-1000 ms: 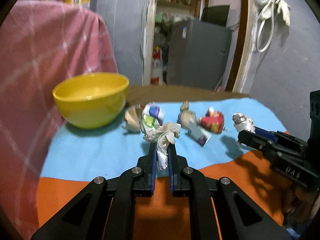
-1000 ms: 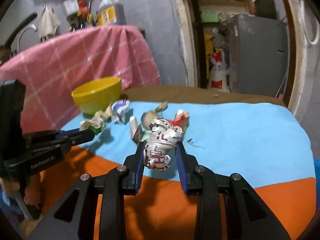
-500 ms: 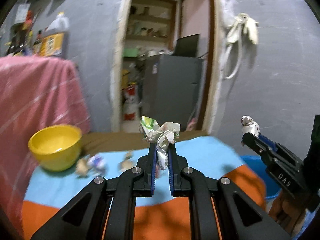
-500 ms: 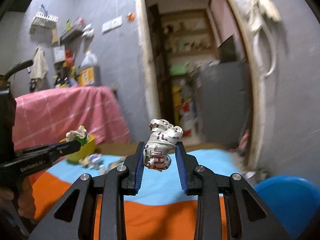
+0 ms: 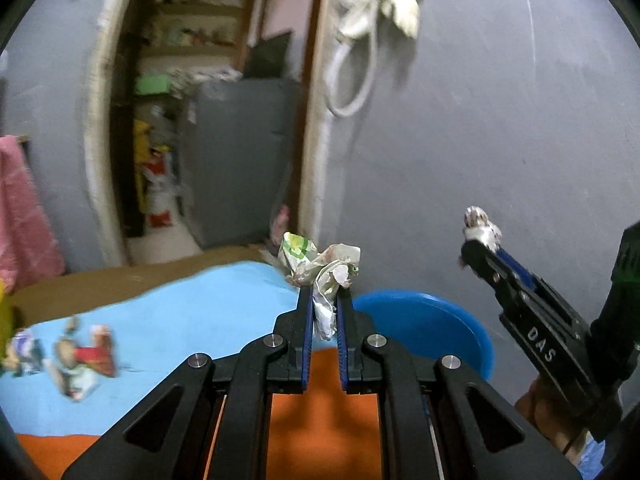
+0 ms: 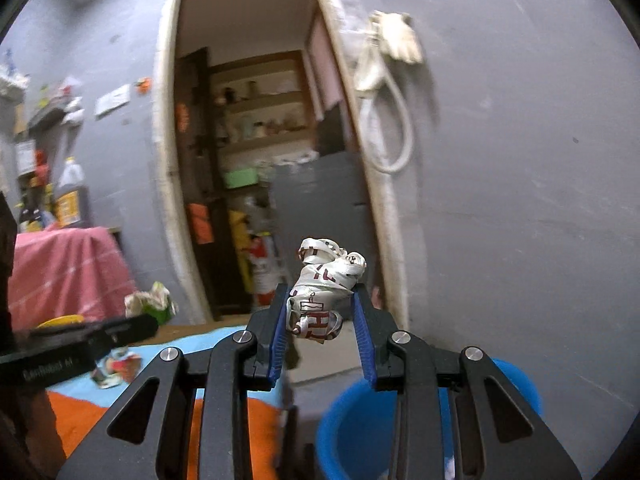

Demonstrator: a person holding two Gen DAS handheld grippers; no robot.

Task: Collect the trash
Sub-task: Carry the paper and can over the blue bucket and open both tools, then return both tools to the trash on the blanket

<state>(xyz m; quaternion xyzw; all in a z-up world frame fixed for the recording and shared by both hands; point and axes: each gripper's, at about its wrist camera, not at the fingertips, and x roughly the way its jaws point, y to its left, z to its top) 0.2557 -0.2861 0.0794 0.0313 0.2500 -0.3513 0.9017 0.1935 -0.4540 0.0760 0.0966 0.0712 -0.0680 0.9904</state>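
Left wrist view: the left claw (image 5: 324, 300) is clamped on a crumpled paper wrapper (image 5: 320, 268), white with a green and yellow patch, which sticks up above the blue pads. Beyond and just to the right of the fingertips sits a blue bucket (image 5: 432, 320), its rim level with the edge of the bench (image 5: 192, 312), which is covered in a light blue and orange cloth. More trash scraps (image 5: 80, 360) lie blurred on the blue cloth at the far left, well apart from the claw. At the right edge the right claw (image 5: 476, 240) reaches in at a slant, a small white wad (image 5: 480, 228) pinched at its tip against the grey wall (image 5: 500, 120).

Right wrist view: the right claw (image 6: 322, 308) grips a scrunched white wrapper with dark red lettering (image 6: 324, 284), held in the air in front of an open doorway (image 6: 256, 160). The blue bucket (image 6: 360, 432) stands below the right finger, beside the bench's orange corner (image 6: 224, 420). At the left the left claw (image 6: 152, 316) enters level, bearing its green and white wrapper (image 6: 152, 300) over the bench. A few scraps (image 6: 116, 368) rest on the blue cloth beneath it.
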